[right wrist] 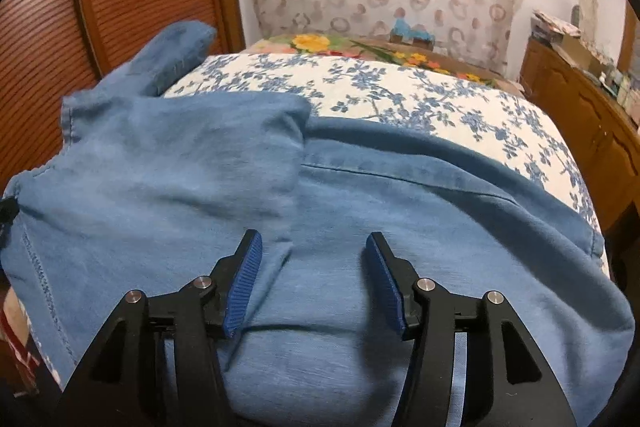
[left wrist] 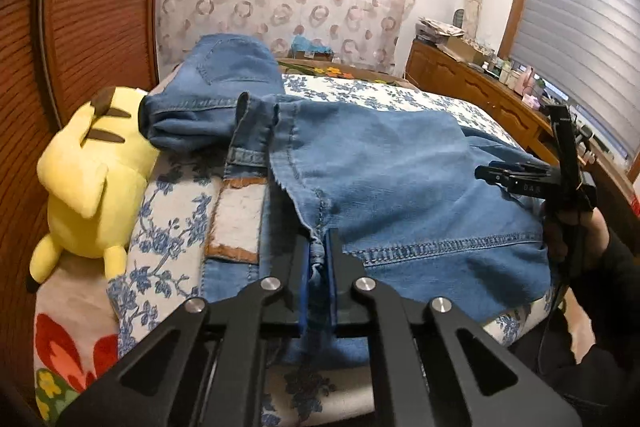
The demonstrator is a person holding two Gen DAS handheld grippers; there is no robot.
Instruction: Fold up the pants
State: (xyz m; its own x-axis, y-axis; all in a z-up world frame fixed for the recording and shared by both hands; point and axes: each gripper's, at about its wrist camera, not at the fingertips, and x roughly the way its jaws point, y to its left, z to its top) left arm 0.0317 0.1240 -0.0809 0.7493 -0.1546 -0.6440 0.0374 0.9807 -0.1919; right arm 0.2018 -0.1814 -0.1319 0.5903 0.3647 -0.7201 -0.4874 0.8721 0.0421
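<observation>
The left gripper (left wrist: 318, 259) is clamping the near seam of the faded blue denim pants (left wrist: 400, 187); the right gripper (right wrist: 314, 267) is hovering released above them.

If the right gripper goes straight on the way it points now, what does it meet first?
Most likely the jeans. The right gripper is open and points down at the denim spread on the bed, with nothing between its fingers. How far above the cloth it is, I cannot tell.
</observation>
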